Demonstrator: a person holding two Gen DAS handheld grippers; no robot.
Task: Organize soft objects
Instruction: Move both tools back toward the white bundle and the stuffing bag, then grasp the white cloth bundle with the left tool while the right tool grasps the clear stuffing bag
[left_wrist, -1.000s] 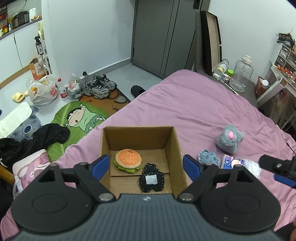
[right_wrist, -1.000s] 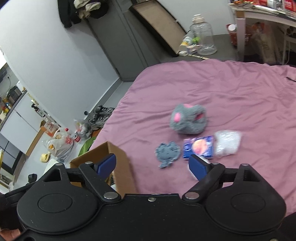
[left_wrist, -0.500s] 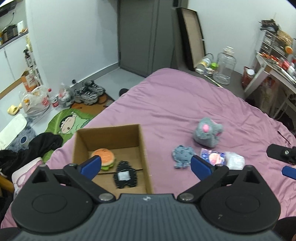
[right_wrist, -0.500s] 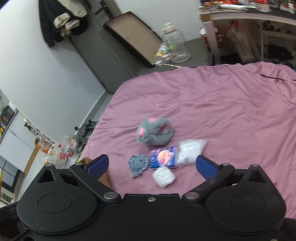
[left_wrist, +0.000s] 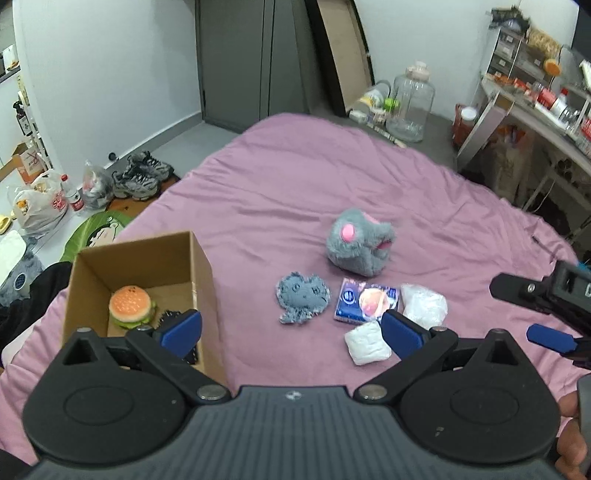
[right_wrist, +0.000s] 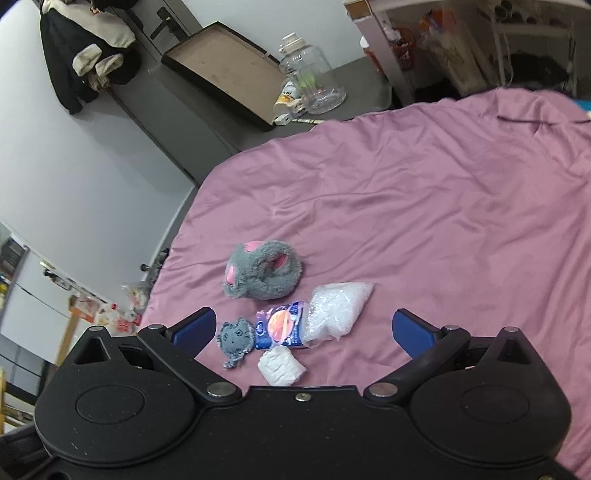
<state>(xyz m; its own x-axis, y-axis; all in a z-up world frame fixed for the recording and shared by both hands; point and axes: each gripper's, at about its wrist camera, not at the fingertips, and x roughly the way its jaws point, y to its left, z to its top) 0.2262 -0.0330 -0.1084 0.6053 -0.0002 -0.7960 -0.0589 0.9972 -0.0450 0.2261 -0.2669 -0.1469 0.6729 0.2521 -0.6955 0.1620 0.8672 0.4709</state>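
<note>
A cardboard box (left_wrist: 199, 266) sits on the pink bed at the left, with a burger toy (left_wrist: 130, 305) and a black plush partly hidden behind my finger inside. To its right lie a grey mouse plush (left_wrist: 359, 242), a flat grey cat plush (left_wrist: 303, 297), a blue packet (left_wrist: 365, 301), a clear white bag (left_wrist: 424, 304) and a white pad (left_wrist: 366, 342). My left gripper (left_wrist: 291, 330) is open and empty above the bed's near edge. My right gripper (right_wrist: 304, 328) is open and empty, hovering near the mouse plush (right_wrist: 262, 273), cat plush (right_wrist: 234, 338), packet (right_wrist: 280, 325), bag (right_wrist: 336, 306) and pad (right_wrist: 280, 365).
The pink bed sheet (right_wrist: 443, 206) stretches far and right. A glass jar (left_wrist: 412, 105) and a leaning board stand beyond the bed. Shoes (left_wrist: 142, 177), bags and a mat lie on the floor at left. A shelf desk (left_wrist: 535, 99) is at right.
The left gripper has swung right, so the box slid to the left of its view and the loose soft items came in. The right gripper has moved nearer above those items.
</note>
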